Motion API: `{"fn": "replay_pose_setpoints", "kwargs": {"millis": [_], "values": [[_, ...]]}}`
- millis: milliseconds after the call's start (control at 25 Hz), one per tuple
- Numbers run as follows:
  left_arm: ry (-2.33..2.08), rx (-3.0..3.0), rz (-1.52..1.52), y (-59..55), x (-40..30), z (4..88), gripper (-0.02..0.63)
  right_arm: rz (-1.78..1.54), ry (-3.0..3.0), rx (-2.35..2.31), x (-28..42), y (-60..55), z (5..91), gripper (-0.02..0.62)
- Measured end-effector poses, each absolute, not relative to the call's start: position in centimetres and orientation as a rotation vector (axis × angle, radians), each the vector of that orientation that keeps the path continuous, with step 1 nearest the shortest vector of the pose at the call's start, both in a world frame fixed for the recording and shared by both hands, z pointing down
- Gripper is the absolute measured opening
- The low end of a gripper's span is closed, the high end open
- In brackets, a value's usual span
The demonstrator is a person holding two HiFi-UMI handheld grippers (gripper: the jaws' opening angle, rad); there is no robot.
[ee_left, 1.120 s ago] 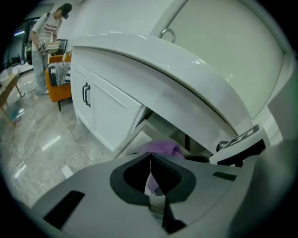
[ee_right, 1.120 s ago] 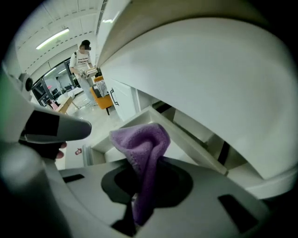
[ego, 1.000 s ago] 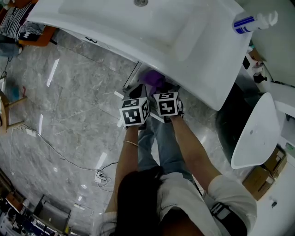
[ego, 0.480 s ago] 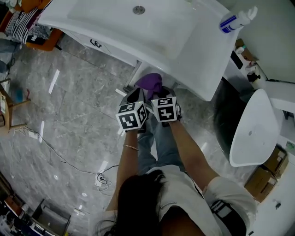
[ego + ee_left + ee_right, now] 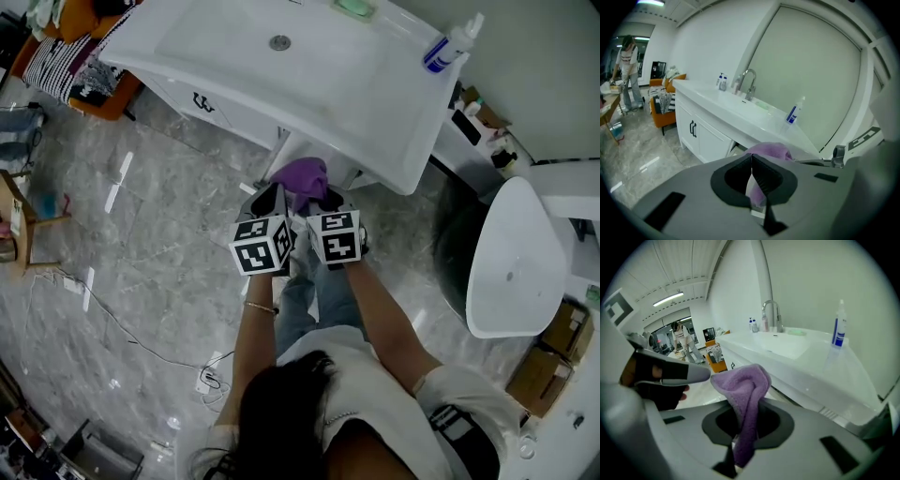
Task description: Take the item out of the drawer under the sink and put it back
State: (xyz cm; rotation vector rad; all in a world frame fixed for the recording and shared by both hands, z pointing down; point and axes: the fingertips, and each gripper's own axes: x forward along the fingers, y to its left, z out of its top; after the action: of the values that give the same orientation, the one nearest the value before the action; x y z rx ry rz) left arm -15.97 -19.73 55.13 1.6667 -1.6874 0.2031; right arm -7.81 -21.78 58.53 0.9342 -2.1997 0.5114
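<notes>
Right tongs point(image 5: 746, 420) are clamped on a purple cloth point(image 5: 743, 387); left tongs point(image 5: 751, 161) are closed on its other edge, holding it just in front of the sink point(image 5: 319, 89), below its rim.

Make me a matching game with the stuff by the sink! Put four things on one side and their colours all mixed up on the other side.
Things:
1. cloth
2. spray bottle
3. tap
4. cabinet handles

Colours:
a. black
b. purple
c. shiny metal
d. white with a blue label

Right pairs: 1-b, 2-d, 3-c, 4-a.
</notes>
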Motion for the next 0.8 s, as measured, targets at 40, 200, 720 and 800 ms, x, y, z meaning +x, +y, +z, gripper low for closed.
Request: {"fn": "replay_pose_setpoints", "kwargs": {"millis": [40, 200, 720, 800], "values": [[-1.693, 1.682, 0.205, -19.4, -15.9, 54.5, 0.005, 0.501, -2.213, 0.938, -7.8, -21.5, 57.8, 0.055], [-1.712, 1.741, 0.2, -18.4, -15.4, 52.0, 0.005, 0.45, -2.268, 0.965, -7.6, -20.7, 54.6, 0.055], [-1.797, 1.961, 0.086, -17.9, -14.7, 41.9, 0.005, 0.277, -2.452, 1.176, -6.7, -20.9, 43.1, 0.055], [-1.81, 1.988, 0.084, -18.0, -14.5, 40.8, 0.005, 0.241, -2.481, 1.201, -6.6, -21.0, 41.4, 0.055]]}}
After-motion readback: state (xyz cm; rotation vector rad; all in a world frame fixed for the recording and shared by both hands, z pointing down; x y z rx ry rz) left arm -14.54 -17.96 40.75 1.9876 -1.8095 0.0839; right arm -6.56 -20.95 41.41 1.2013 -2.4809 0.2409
